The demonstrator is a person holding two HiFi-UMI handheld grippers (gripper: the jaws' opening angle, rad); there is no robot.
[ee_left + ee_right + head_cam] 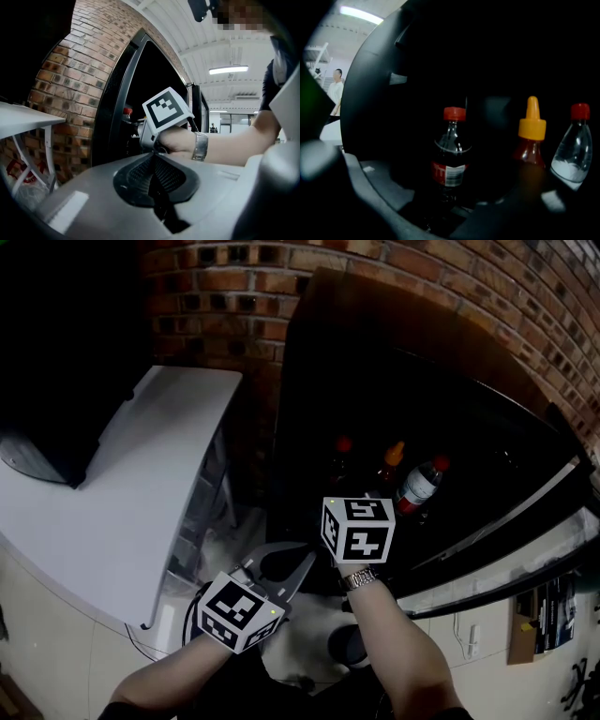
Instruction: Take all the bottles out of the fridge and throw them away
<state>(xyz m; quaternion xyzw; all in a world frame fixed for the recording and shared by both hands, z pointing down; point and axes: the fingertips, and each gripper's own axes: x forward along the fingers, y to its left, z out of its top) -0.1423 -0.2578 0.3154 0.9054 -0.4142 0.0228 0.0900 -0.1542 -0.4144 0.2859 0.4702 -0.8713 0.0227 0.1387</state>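
Note:
Three bottles stand inside the dark open fridge: a cola bottle with a red cap, a sauce bottle with an orange cap, and a clear bottle with a red cap that leans right. My right gripper is open just in front of the cola bottle, apart from it. The sauce bottle and the clear bottle are to its right. Its marker cube hides the jaws in the head view. My left gripper is shut on nothing, low and left behind the right hand.
A white table with a black object stands left of the fridge, against a brick wall. The open fridge door stretches to the right. A white object lies low near my arms. A person stands far off.

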